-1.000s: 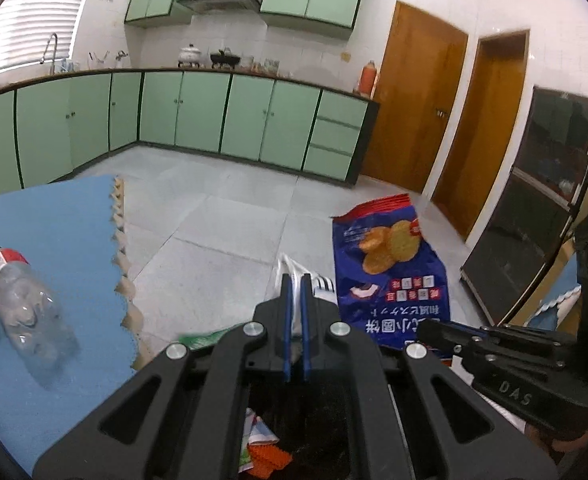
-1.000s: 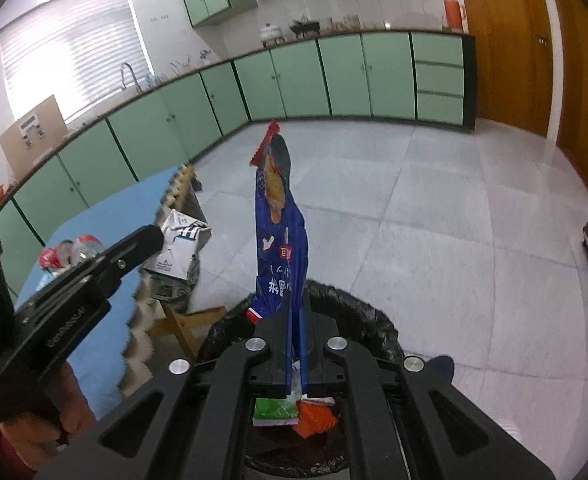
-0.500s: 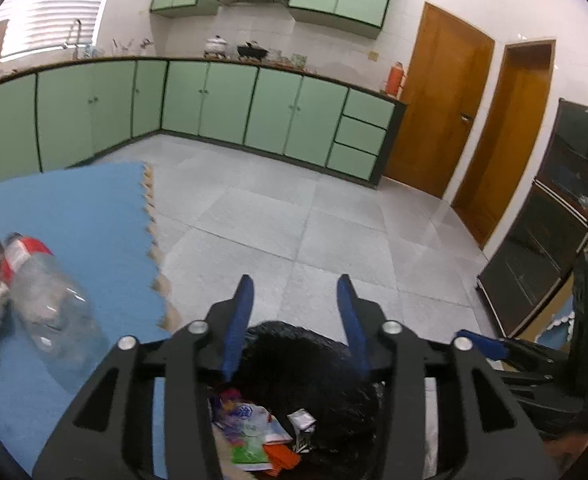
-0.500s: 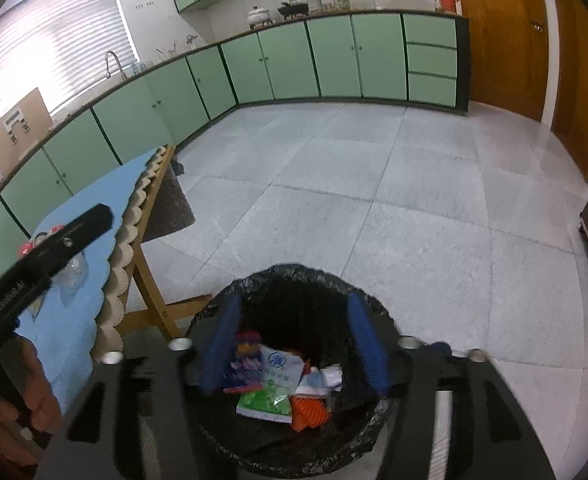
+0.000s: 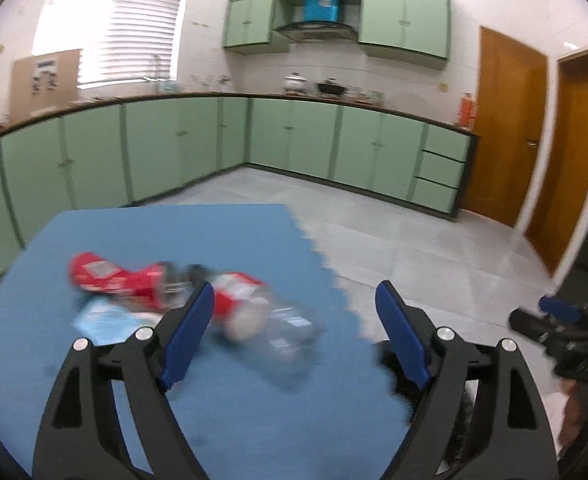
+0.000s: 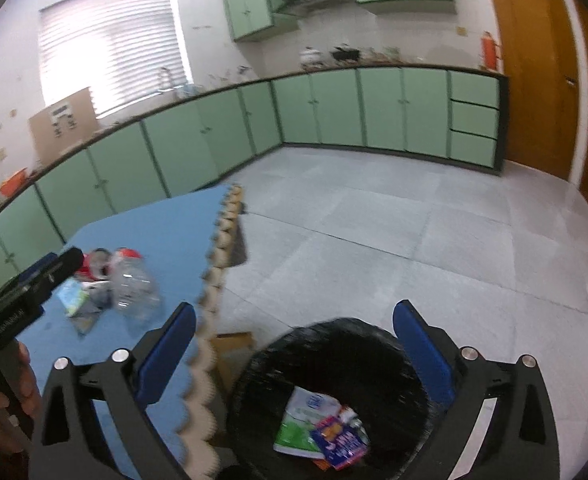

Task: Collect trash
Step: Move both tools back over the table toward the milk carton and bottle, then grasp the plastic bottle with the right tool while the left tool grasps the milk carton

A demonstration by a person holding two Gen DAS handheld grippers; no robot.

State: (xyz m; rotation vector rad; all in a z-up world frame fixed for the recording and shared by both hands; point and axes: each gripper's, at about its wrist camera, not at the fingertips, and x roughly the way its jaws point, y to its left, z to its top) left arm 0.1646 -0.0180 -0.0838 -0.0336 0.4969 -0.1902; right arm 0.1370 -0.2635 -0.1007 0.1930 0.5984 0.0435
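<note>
My left gripper (image 5: 294, 324) is open and empty above the blue table mat (image 5: 222, 408). Just beyond its fingertips lie a clear plastic bottle with a red label (image 5: 270, 324), a crushed red can (image 5: 114, 280) and a pale blue wrapper (image 5: 104, 320), all blurred. My right gripper (image 6: 294, 344) is open and empty over the black-lined trash bin (image 6: 334, 396), which holds the blue snack bag (image 6: 340, 442) and a green-white carton (image 6: 304, 420). The bottle (image 6: 134, 284) and wrapper (image 6: 72, 298) also show in the right wrist view, beside the left gripper's body (image 6: 22, 300).
The mat's scalloped edge (image 6: 210, 312) runs beside the bin, with a wooden table leg (image 6: 232, 344) between. Grey tiled floor (image 6: 414, 240) stretches to green cabinets (image 5: 294, 144) and wooden doors (image 5: 510, 124). The right gripper (image 5: 562, 328) shows at the left view's right edge.
Both grippers opened and dropped the blue snack bag and the carton into the bin. The left gripper has swung left over the table toward the bottle and can.
</note>
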